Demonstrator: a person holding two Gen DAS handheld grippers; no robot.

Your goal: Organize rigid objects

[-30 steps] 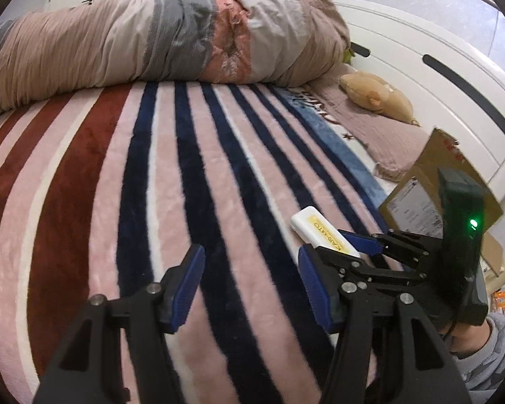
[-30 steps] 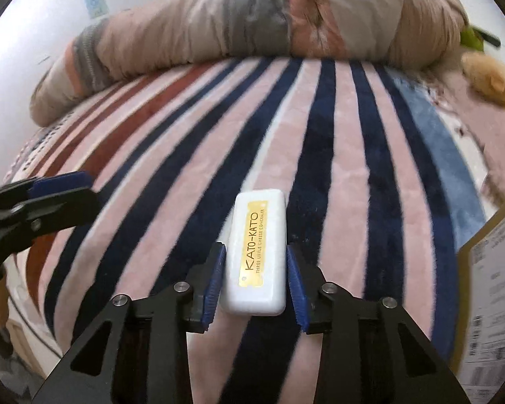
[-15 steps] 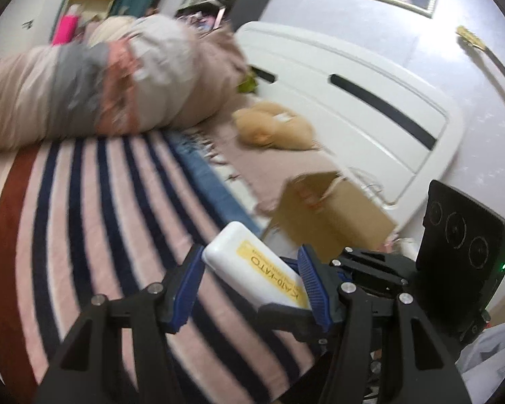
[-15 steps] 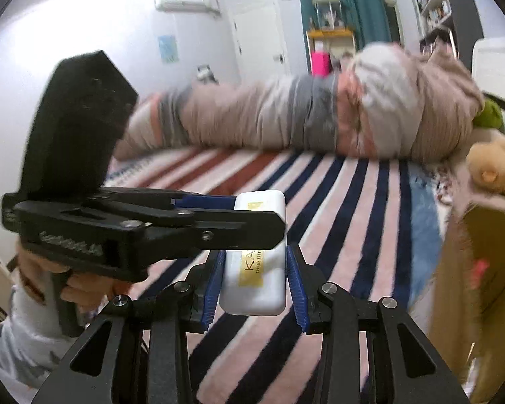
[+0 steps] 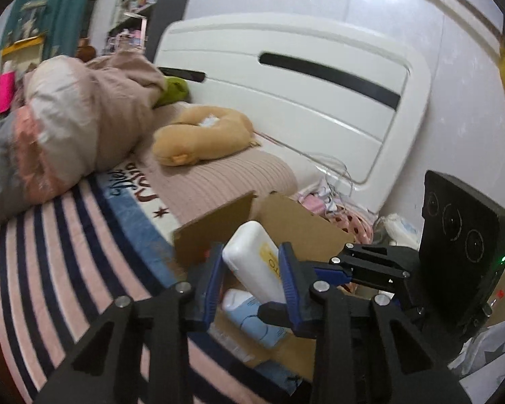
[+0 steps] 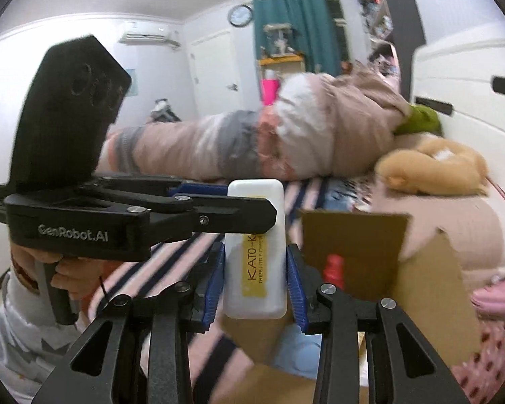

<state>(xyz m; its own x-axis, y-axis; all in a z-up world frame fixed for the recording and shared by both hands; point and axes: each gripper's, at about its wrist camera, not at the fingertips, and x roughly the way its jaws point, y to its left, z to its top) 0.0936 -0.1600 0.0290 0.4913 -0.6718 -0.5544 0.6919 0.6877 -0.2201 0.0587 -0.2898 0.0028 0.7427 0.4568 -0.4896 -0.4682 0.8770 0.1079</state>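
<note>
- Right wrist view: right gripper (image 6: pixel 256 281) clamped on white rigid plastic case with yellow label (image 6: pixel 255 252), held above the open brown cardboard box (image 6: pixel 427 289).
- Left gripper (image 5: pixel 250 277) brackets its upper end; contact uncertain.
- Judged light, stiff, slippery; grip flat sides mid-length.

A big white headboard (image 5: pixel 286 77) is seen behind the bed. The bed is covered by a striped blanket (image 5: pixel 50 252) in pink, dark blue and red. A rolled-up quilt (image 6: pixel 235 144) is laid across it. On the far wall, a round clock (image 6: pixel 240 15) is hung beside teal curtains (image 6: pixel 296 23). A white door (image 6: pixel 212 70) and an air conditioner (image 6: pixel 148 33) are seen too.
</note>
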